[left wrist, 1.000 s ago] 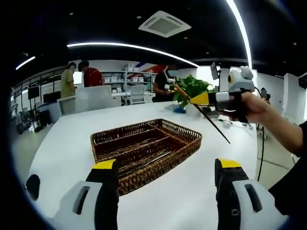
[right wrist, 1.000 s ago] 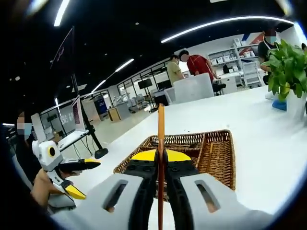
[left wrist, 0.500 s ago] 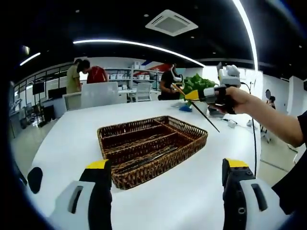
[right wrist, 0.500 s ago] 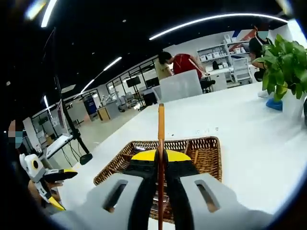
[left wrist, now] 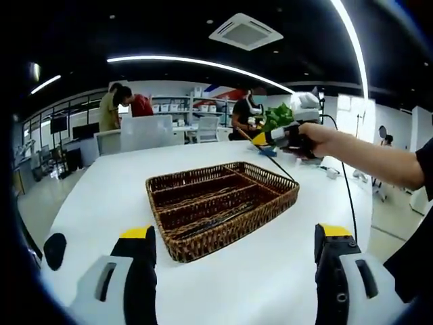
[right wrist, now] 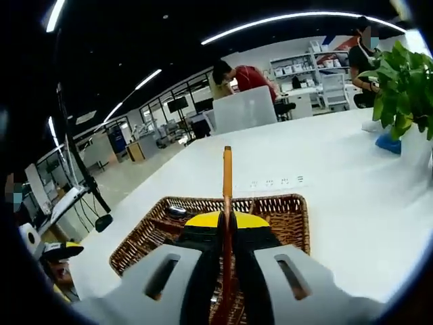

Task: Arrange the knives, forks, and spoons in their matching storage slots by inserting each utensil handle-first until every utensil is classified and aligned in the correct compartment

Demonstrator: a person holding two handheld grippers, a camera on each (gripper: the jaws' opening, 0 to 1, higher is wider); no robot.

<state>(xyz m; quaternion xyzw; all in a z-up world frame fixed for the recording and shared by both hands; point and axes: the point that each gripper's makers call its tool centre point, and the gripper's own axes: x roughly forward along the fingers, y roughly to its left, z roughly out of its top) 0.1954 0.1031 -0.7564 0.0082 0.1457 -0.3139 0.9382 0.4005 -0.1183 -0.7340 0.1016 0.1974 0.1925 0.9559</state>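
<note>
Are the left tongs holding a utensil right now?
No, the left tongs stand wide open with only white table between their jaws.

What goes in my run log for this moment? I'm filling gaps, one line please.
right tongs: shut on utensil, above wicker tray | left tongs: open, holding nothing | tray: on white table

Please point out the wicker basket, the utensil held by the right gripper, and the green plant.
Basket (left wrist: 177, 251): left gripper view, near rim.
Utensil (right wrist: 227, 177): right gripper view, orange shaft above the jaws.
Plant (right wrist: 408, 81): right gripper view, leaves.
</note>
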